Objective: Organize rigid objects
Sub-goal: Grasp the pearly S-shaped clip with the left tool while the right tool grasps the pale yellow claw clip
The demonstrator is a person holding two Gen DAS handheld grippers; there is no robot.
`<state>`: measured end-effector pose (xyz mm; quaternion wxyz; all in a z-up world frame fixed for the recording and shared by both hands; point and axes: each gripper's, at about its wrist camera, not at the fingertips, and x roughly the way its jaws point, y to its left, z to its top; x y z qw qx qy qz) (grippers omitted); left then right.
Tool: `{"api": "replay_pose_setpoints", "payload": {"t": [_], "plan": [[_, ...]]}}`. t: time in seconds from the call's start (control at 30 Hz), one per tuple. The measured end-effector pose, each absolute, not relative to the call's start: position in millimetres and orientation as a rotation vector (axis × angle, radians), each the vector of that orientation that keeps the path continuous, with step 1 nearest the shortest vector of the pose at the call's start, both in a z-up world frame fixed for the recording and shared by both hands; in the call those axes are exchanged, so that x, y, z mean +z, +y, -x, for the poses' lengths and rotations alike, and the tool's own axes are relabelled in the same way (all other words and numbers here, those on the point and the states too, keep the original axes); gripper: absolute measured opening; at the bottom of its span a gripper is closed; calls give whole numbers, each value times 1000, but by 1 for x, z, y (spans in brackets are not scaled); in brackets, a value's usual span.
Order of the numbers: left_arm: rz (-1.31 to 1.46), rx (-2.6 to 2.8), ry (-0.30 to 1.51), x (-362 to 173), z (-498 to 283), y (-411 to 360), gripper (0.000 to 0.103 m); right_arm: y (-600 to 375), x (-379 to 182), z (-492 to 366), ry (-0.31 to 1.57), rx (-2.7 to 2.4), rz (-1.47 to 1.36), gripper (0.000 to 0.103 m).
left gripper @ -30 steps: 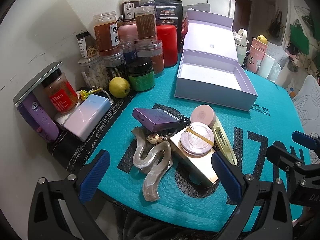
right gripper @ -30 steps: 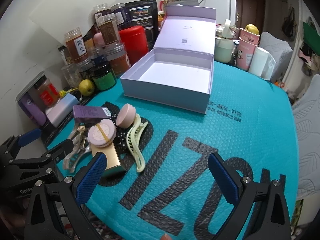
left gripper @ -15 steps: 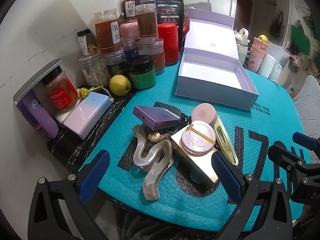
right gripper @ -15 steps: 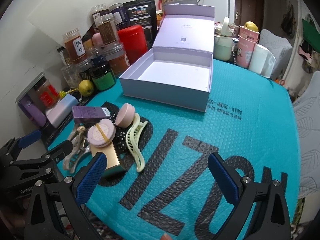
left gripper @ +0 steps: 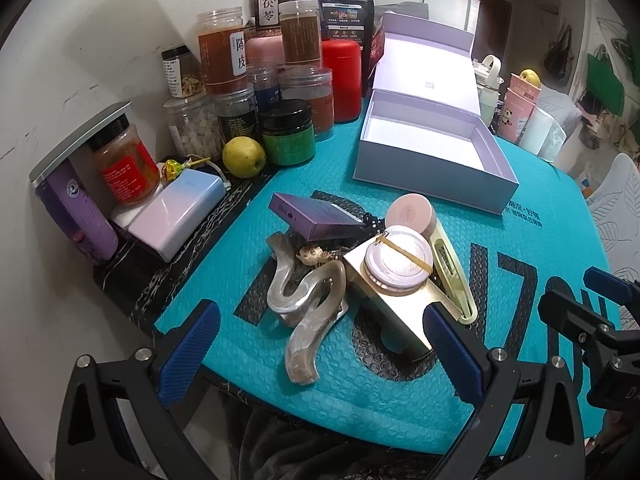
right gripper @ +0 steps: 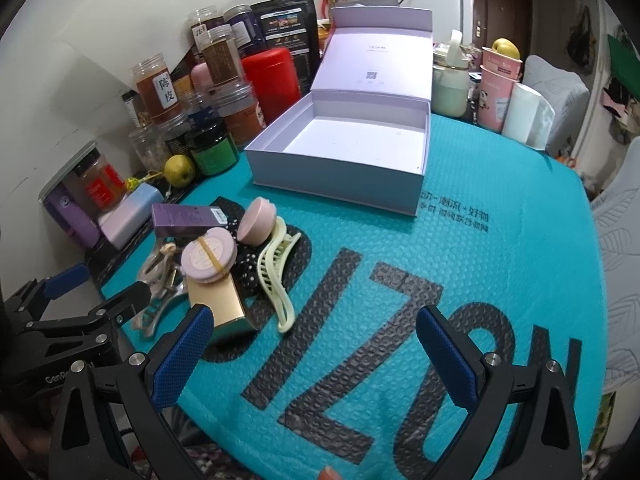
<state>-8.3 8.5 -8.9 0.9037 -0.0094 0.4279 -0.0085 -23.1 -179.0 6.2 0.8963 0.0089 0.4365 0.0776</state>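
- Hovering at the near edge of the worktop (left gripper: 540, 208), the left claw (left gripper: 320, 338) is standing wide apart and holding nothing, its blue pads (left gripper: 188, 350) framing the pile of small things.
- The right claw (right gripper: 316, 354) is likewise gaping and empty, hanging over the bare teal mat beside the pile, toward the near right part of the worktop.
- Nearest the left claw, a pearly wavy hair clip (left gripper: 310, 308) is lying flat; it looks stiff, smooth and probably slippery, so pinching across its narrow middle seems the safest hold.
- Just beside it, a gold box (left gripper: 394, 316) is carrying a round lilac tin (left gripper: 398, 260) with a rubber band across the lid; the tin is looking light and free to slide off, so it is best taken first, by its rim.
- Touching the box on its right, a pale green claw clip (right gripper: 276, 276) is lying along the mat; its teeth look brittle, so gripping its spine would be wiser.
- Behind these, a pink round case (left gripper: 412, 214) and a purple carton (left gripper: 314, 220) are leaning on the heap.
- Further back, the open lilac gift box (right gripper: 348, 152) is sitting empty near the far edge, apparently the place meant for the pile.
- Jars (left gripper: 222, 56) are crowding the far left corner.
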Motion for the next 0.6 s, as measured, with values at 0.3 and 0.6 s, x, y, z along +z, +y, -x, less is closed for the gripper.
{"api": "replay_pose_setpoints", "payload": {"t": [0.3, 0.6], "plan": [[58, -1, 904, -17, 9, 20, 103, -179, -2, 25, 920, 200, -46, 103], [147, -49, 911, -31, 3, 35, 103, -177, -21, 17, 974, 235, -59, 103]]}}
